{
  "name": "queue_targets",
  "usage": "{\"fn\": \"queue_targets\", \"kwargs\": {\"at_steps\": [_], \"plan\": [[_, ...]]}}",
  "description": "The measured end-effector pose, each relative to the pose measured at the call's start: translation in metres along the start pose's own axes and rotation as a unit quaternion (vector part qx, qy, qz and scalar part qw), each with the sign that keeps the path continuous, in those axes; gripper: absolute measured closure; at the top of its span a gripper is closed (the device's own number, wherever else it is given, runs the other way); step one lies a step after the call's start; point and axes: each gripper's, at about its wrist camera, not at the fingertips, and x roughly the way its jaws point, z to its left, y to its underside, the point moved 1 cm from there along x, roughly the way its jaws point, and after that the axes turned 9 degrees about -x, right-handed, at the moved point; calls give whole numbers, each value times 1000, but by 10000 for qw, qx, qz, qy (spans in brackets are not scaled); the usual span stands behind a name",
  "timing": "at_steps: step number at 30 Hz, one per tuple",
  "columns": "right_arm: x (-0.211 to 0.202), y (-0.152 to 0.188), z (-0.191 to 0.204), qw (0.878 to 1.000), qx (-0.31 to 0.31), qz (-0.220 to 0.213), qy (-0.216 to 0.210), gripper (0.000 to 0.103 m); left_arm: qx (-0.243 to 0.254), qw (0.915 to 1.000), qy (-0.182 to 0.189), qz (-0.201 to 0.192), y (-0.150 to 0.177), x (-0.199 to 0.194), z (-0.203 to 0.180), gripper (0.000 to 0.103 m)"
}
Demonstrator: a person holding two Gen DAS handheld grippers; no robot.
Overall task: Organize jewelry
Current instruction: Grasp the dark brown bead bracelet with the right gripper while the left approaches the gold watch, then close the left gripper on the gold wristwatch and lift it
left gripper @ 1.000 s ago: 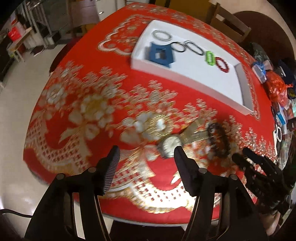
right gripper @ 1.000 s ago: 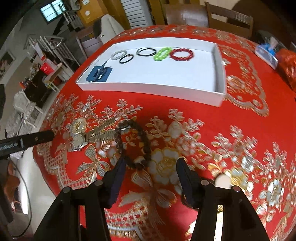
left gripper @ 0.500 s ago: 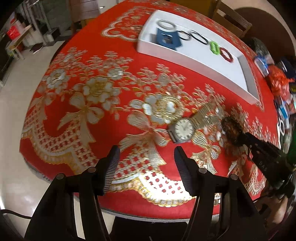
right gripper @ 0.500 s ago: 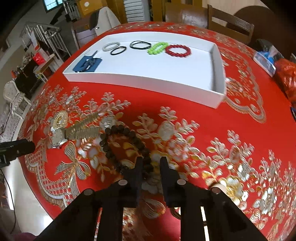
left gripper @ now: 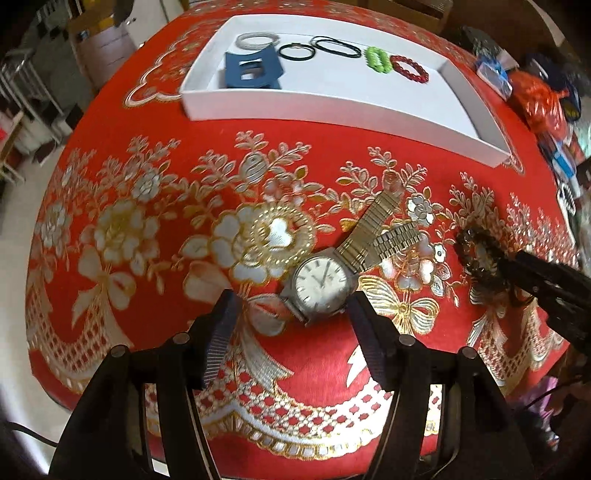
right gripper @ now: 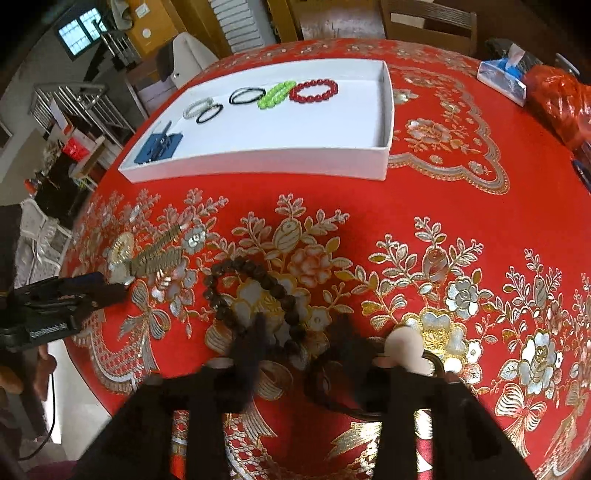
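While loose pieces lie outside white tray (right gripper: 258, 158) | left gripper (left gripper: 288, 314) spread wide, straddling watch (left gripper: 321, 284) for pickup | right gripper (right gripper: 299, 328) reopening, pads off dark bead bracelet (right gripper: 251, 295).

Place: you are in a lived-in home, at a dining table in a cluttered room
Table: round, covered by a red tablecloth (right gripper: 443, 192) with gold and silver flowers and bows
Seating: a wooden chair (right gripper: 424, 22) stands at the far side of the table
Table clutter: a blue tissue pack (right gripper: 502, 75) and an orange plastic bag (right gripper: 561, 103) lie near the right edge
Background: you can see a metal rack (right gripper: 81, 99), a window (right gripper: 79, 31) high on the wall, yellow wooden furniture (right gripper: 151, 26) and household odds and ends on a pale floor
Work spot: a white tray (right gripper: 258, 162) holding bracelets sits on the cloth
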Motion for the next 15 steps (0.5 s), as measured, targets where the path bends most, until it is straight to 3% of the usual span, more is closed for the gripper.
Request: {"fn": "queue_targets", "kwargs": {"at_steps": [11,13,15], "plan": [[2,-7,9,9998,-156,1,-96,56,619,9980,-139,18,-1,8,-29,41],[5,-8,11,9998,-191,-4,-101,56,648,9978,-132,-74,-3,6,-30,62],[8,-8,14,9997,-254,10,7,57,659,9978,-68,-64,-5,6,-31,63]]}}
